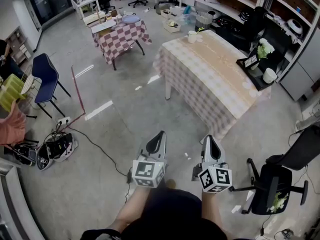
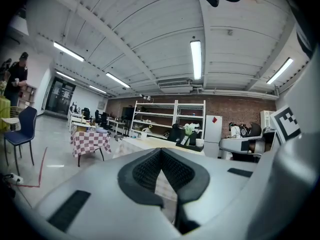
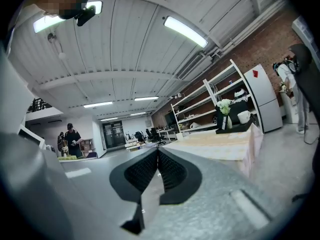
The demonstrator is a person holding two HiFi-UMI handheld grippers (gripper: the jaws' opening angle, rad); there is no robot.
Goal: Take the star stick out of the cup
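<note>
Hanging near the body, left tool (image 1: 159,135) and right tool (image 1: 209,138) have jaws pressed together on nothing, seemingly idle for the approach. Well beyond, the worktop (image 1: 215,79) carries the cup (image 1: 192,36) at its far end; the yellowish speck at its rim is probably the star stick (image 1: 200,30).

An open lab or workshop hall: bare concrete floor (image 1: 125,119), white metal shelving (image 2: 165,115) against a brick wall (image 2: 239,110), strip lights (image 2: 195,59), cloth-covered surfaces (image 1: 215,59), a rolling office chair (image 1: 277,186).
</note>
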